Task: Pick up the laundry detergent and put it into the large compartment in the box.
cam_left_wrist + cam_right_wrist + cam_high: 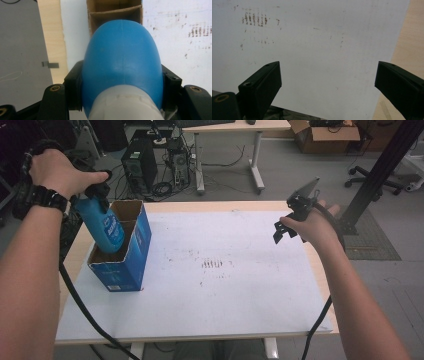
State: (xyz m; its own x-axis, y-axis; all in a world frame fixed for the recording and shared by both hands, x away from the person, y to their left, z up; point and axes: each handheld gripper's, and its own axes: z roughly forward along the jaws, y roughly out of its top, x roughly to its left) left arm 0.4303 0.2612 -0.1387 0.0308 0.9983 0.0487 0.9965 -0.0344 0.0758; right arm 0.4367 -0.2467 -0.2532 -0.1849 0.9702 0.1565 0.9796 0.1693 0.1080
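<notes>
A blue bottle (102,222) with a pale cap end stands tilted, its lower end inside the near compartment of an open blue cardboard box (131,255) at the table's left. My left gripper (92,190) is shut on the bottle's upper part. In the left gripper view the blue bottle (121,65) sits between both jaws, with the box's cardboard divider (115,12) beyond it. My right gripper (282,231) hovers over the table's right side, open, nothing between its fingers (264,82).
A white sheet (220,270) with faint brown marks (212,264) covers the wooden table (210,206). Beyond the far edge are a computer tower (140,167), cables, another desk and a cardboard box (325,135). A black post (380,170) stands at the right.
</notes>
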